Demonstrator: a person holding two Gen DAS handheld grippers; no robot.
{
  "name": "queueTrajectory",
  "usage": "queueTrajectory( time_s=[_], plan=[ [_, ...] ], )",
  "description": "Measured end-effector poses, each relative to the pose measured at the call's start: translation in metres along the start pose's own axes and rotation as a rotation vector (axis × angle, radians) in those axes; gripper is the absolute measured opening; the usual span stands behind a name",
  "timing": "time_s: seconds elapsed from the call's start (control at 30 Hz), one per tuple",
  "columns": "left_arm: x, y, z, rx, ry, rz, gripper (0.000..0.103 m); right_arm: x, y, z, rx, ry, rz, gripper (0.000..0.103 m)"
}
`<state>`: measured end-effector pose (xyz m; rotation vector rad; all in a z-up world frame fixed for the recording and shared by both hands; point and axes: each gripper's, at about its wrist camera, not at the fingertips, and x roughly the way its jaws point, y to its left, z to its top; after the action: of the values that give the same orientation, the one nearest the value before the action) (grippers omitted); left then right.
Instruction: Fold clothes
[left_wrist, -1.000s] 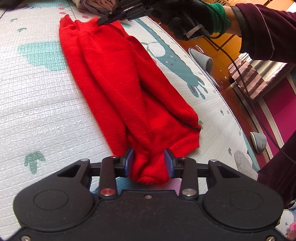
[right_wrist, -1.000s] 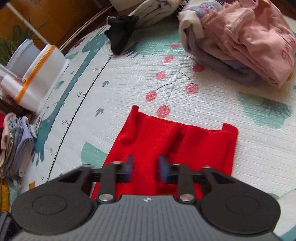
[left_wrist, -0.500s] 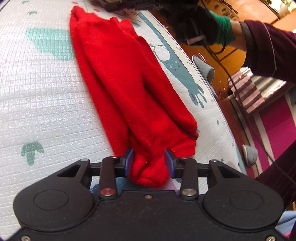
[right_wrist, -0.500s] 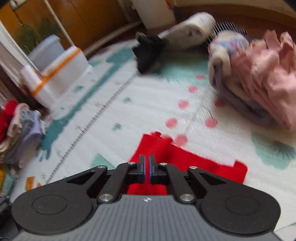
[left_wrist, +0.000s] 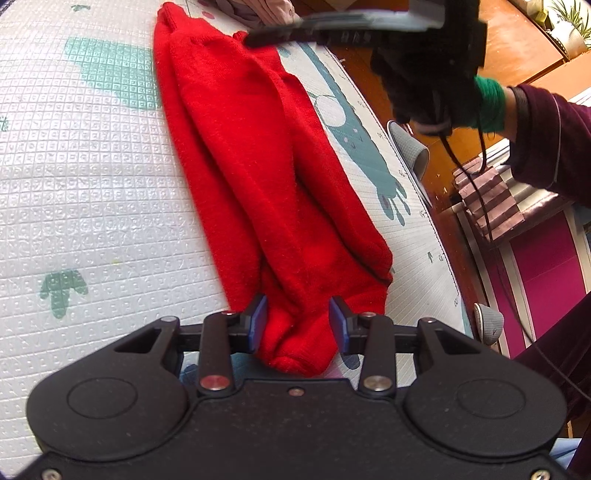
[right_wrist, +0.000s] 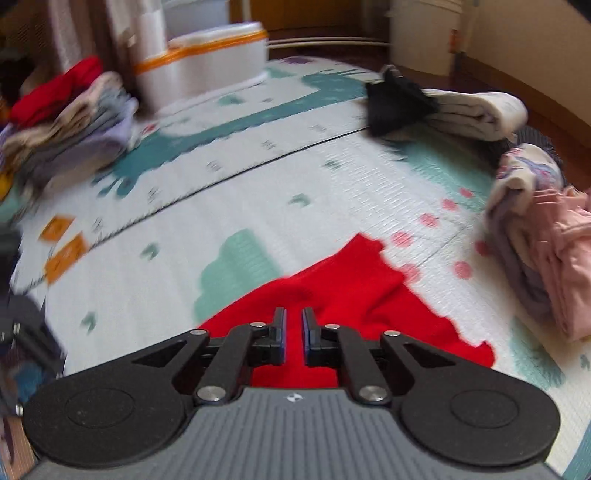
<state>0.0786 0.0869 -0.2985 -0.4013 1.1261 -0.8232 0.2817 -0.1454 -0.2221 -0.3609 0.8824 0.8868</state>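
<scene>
Left tongs (left_wrist: 297, 322) stand apart astride the near end of the red knit garment (left_wrist: 258, 155); right tongs (right_wrist: 293, 334) pinch its far end. It lies long, folded lengthwise, on a patterned play mat (left_wrist: 85, 192); clothes piles (right_wrist: 546, 254) beyond.

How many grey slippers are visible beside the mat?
2. One slipper lies at the mat's right edge, near the gloved hand; the other lies nearer the camera, by the magenta panel. More may be hidden.
</scene>
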Motion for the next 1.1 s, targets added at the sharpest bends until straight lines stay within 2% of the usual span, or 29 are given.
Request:
queueTrajectory(
  time_s=[0.07,0.2,0.3,0.4,0.47,0.6,0.67,0.73,0.83,0.93,0.97,1.0,1.1],
  plan=[
    [0.0,-0.001,0.0,-0.004,0.0,0.004,0.038,0.018,0.006,-0.012,0.004,0.064,-0.049,0.014],
    [-0.001,-0.004,0.0,-0.007,-0.001,0.02,0.038,0.024,0.01,-0.026,0.053,0.031,-0.086,0.015],
    [-0.006,-0.011,0.003,-0.002,0.002,0.047,0.037,0.007,0.018,-0.022,-0.019,0.023,-0.086,0.015],
    [-0.021,-0.024,0.009,0.058,-0.025,0.067,0.037,-0.02,0.04,-0.021,-0.121,0.048,-0.06,0.018],
    [-0.033,-0.038,0.017,0.151,-0.072,0.115,0.037,-0.04,0.058,-0.026,-0.172,0.067,-0.053,0.02],
    [-0.029,-0.068,0.033,0.432,-0.112,0.188,0.037,-0.06,0.073,-0.043,-0.135,0.036,-0.069,0.023],
    [-0.013,-0.078,0.036,0.552,-0.088,0.224,0.037,-0.055,0.073,-0.047,-0.096,0.005,-0.095,0.023],
    [0.002,-0.082,0.034,0.641,-0.059,0.263,0.036,-0.047,0.08,-0.048,-0.119,-0.025,-0.091,0.023],
    [0.014,-0.067,0.028,0.613,-0.013,0.316,0.036,-0.033,0.09,-0.048,-0.141,-0.064,-0.085,0.023],
    [0.026,-0.051,0.019,0.557,0.033,0.368,0.037,-0.004,0.076,-0.054,-0.046,-0.002,-0.078,0.026],
    [0.027,-0.05,0.016,0.55,0.013,0.367,0.037,0.004,0.074,-0.06,-0.061,0.019,-0.074,0.027],
    [0.027,-0.05,0.015,0.543,0.001,0.367,0.037,0.003,0.078,-0.066,-0.104,0.001,-0.073,0.027],
    [0.024,-0.05,0.019,0.521,0.012,0.366,0.037,-0.004,0.081,-0.07,-0.15,0.002,-0.072,0.027]
  ],
)
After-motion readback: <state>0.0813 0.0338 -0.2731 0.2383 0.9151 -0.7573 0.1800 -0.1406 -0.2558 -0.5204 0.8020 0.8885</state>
